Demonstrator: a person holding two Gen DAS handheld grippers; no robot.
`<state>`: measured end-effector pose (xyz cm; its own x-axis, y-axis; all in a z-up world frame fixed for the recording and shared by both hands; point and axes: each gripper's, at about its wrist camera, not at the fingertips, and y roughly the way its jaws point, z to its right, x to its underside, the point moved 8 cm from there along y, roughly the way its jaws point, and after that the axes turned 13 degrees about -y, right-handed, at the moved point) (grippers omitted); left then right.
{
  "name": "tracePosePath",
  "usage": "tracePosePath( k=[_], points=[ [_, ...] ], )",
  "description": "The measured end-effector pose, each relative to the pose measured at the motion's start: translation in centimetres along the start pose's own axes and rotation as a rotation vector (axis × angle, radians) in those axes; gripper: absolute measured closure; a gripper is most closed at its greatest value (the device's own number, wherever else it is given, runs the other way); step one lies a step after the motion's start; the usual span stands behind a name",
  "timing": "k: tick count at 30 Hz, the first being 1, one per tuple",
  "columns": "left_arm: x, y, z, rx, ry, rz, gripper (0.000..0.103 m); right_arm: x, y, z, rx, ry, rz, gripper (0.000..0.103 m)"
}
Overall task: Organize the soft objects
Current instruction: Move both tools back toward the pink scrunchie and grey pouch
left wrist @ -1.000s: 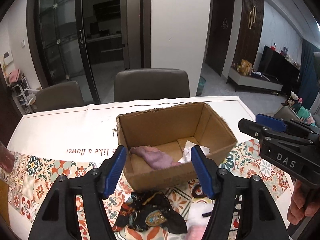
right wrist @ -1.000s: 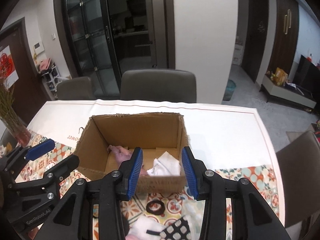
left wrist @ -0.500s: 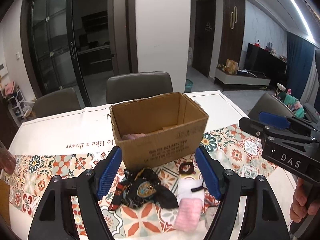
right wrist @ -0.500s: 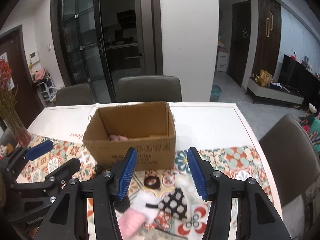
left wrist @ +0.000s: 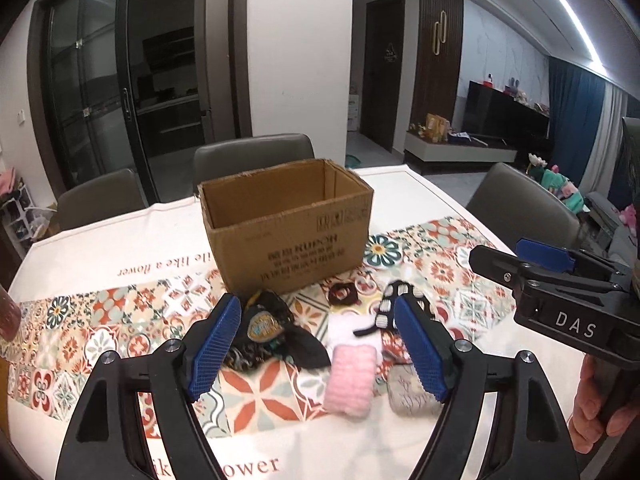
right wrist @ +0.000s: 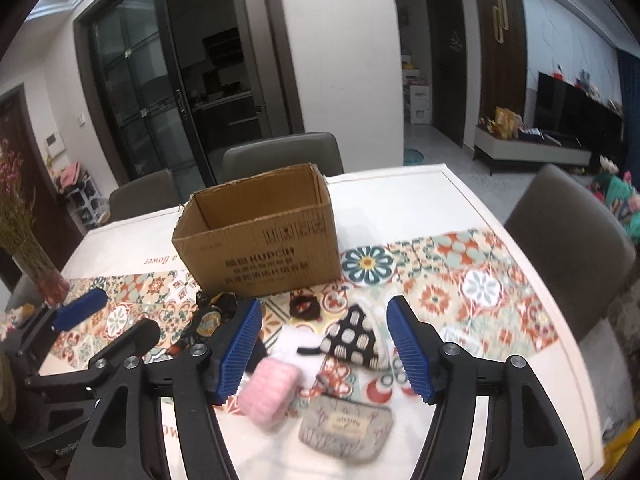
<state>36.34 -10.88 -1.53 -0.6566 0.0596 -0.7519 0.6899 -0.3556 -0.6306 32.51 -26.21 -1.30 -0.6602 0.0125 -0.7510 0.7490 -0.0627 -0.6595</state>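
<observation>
Both grippers stand short of the pile, empty. The left gripper (left wrist: 318, 344) is spread wide, its jaws having just been opening, with nothing pinched between them; through the gap lie the dark patterned cloth (left wrist: 268, 332) and the pink fluffy roll (left wrist: 352, 380). The right gripper (right wrist: 324, 348) is likewise spread, its jaws having just been opening, pads clear of everything; the black-and-white spotted pouch (right wrist: 354, 338) shows between them.

The cardboard box (left wrist: 288, 232) stands open-topped at 12 o'clock from the pile, its near wall just beyond the soft items. The brown scrunchie (left wrist: 342, 294) lies closest to that wall. The grey zip pouch (right wrist: 346, 426) sits at 6 o'clock of the spotted pouch, nearest the table's near edge. All rest on the patterned tablecloth (left wrist: 80, 344).

Risks noted:
- Items overlap or touch; a closing pinch may catch two at once or drag a neighbour by its black strap.
- The two tools work close together over one small cluster; converging on it may cause collision.
- Pads pressed low may snag the tablecloth and shift the box.
- Loose cloth may slip from a shallow pinch.
</observation>
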Motion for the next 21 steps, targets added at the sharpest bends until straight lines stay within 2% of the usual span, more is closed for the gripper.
tracePosePath(
  k=[3, 7, 15, 21],
  points=[
    [1.2, -0.3, 0.1, 0.009, 0.015, -0.010, 0.024, 1.8, -0.5, 0.0, 0.024, 0.015, -0.008, 0.030],
    [2.9, -0.7, 0.1, 0.007, 0.060, -0.011, 0.024, 4.1, -0.5, -0.2, 0.024, 0.024, -0.032, 0.030],
    [5.8, 0.1, 0.1, 0.025, 0.047, -0.063, 0.024, 7.8, 0.6, -0.3, 0.003, 0.070, -0.095, 0.030],
    [8.1, 1.4, -0.1, 0.010, 0.082, -0.099, 0.024, 10.6, 2.0, -0.7, 0.010, 0.065, -0.175, 0.030]
  ],
)
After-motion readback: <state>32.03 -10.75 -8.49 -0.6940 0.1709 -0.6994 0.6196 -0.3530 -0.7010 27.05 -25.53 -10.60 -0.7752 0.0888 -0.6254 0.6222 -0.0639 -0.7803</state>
